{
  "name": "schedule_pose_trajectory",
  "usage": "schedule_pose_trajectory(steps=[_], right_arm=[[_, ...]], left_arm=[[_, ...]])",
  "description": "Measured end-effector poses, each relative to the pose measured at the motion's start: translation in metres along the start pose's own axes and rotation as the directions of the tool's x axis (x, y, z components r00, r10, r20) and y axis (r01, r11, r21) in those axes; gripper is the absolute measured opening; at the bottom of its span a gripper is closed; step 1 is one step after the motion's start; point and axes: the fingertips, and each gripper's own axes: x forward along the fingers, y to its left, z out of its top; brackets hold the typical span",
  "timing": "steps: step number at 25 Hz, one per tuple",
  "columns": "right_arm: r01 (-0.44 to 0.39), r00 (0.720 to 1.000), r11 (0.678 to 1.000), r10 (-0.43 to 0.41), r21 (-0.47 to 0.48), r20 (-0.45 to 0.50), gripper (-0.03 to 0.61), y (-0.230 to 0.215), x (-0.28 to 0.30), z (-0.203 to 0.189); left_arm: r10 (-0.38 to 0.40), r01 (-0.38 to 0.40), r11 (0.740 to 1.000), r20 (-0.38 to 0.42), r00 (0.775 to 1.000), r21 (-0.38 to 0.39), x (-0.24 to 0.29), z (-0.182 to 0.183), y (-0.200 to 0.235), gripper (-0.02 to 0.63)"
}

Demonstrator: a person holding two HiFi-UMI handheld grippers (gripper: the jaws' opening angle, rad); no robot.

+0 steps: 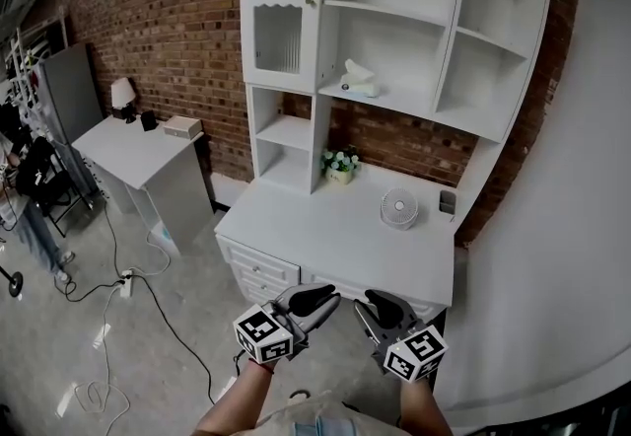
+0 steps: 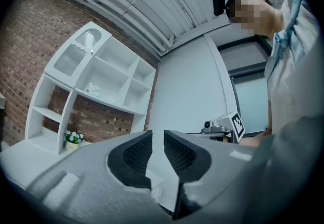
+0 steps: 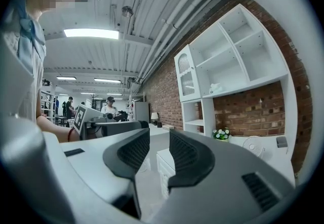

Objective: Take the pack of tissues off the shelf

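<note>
The pack of tissues (image 1: 358, 79) is a white pack with a tuft sticking up, lying on the middle shelf of the white hutch (image 1: 394, 99) over the desk. It also shows small in the left gripper view as the tissue pack (image 2: 92, 87) and in the right gripper view as the tissue pack (image 3: 216, 87). My left gripper (image 1: 330, 298) and right gripper (image 1: 373, 298) hang side by side before the desk's front edge, well below and short of the shelf. The left gripper (image 2: 158, 134) stands open by a narrow gap, the right gripper (image 3: 159, 134) a little wider. Nothing lies between either pair of jaws.
On the desk top (image 1: 296, 227) stand a small flower pot (image 1: 340, 164), a round white fan (image 1: 399, 208) and a small dark box (image 1: 448, 201). A side table (image 1: 138, 150) with a lamp stands left. Cables (image 1: 108, 296) trail over the floor. People stand at the far left.
</note>
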Motion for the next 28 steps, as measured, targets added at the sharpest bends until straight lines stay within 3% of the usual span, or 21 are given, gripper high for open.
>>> schedule_pose_trajectory(steps=[13, 28], right_arm=[[0.016, 1.000, 0.999, -0.016, 0.033, 0.024, 0.071, -0.017, 0.071, -0.006], [0.012, 0.999, 0.999, -0.013, 0.036, 0.046, 0.067, -0.053, 0.115, 0.014]], left_arm=[[-0.047, 0.046, 0.999, -0.029, 0.998, -0.025, -0.001, -0.006, 0.066, 0.061], [0.003, -0.002, 0.999, 0.010, 1.000, -0.053, -0.002, 0.009, 0.130, 0.061]])
